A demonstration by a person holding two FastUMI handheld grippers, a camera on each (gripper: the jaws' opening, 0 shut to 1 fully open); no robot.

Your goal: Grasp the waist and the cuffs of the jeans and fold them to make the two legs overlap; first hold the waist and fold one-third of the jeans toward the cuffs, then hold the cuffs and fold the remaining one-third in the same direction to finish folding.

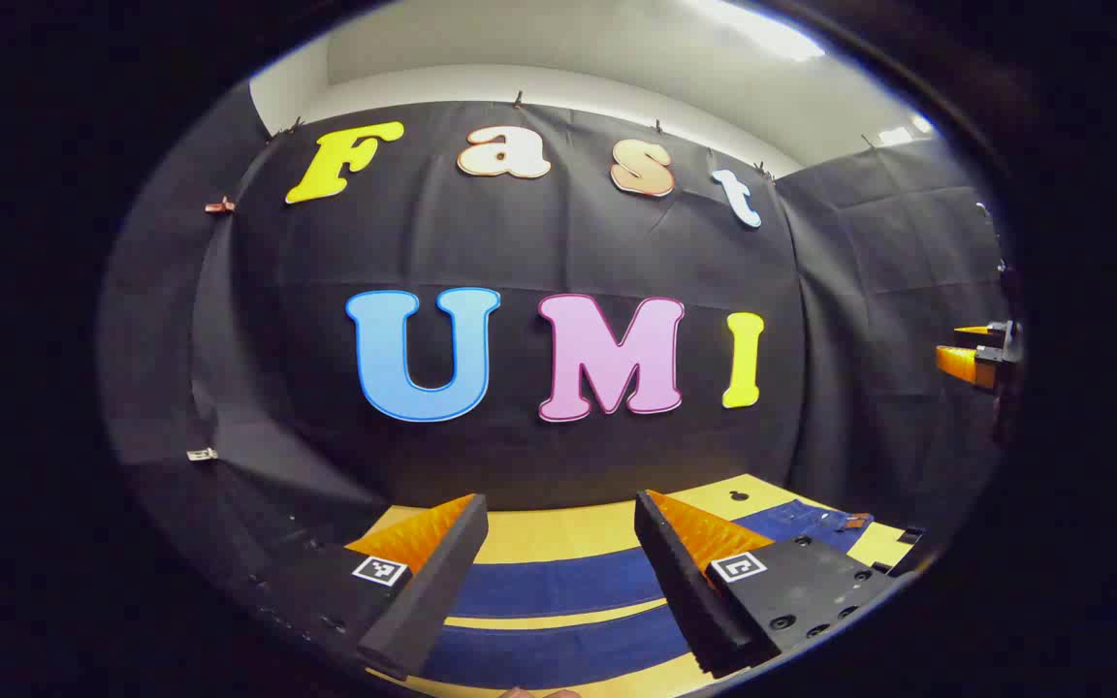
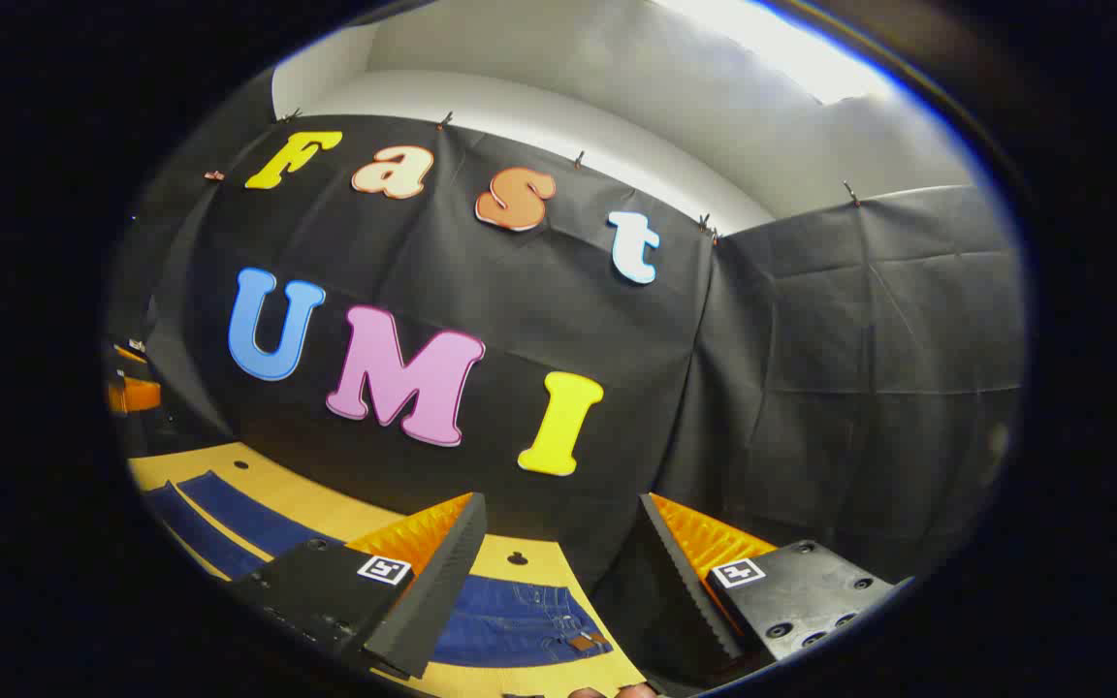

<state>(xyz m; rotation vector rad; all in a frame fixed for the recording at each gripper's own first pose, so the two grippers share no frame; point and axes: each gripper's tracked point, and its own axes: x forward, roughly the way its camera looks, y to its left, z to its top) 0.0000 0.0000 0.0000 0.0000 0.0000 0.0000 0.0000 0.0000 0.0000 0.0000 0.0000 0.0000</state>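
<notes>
Blue jeans (image 1: 558, 601) lie flat on a yellow table (image 1: 558, 531), the two legs side by side with a yellow strip between them. Their waist (image 1: 815, 519) shows at the right in the left gripper view. My left gripper (image 1: 558, 582) hangs open above the legs, holding nothing. In the right gripper view the waist (image 2: 520, 620) with a leather patch lies below my right gripper (image 2: 558, 591), which is open and empty. The legs (image 2: 229, 523) stretch away to the left there. The other gripper (image 1: 980, 359) appears at the far right edge of the left gripper view.
Black cloth walls close the booth behind and to the right of the table. The table's far edge (image 2: 345, 485) meets the back wall. Small dark holes mark the tabletop (image 1: 738, 495). Fingertips of a hand (image 2: 617, 691) peek in at the bottom edge.
</notes>
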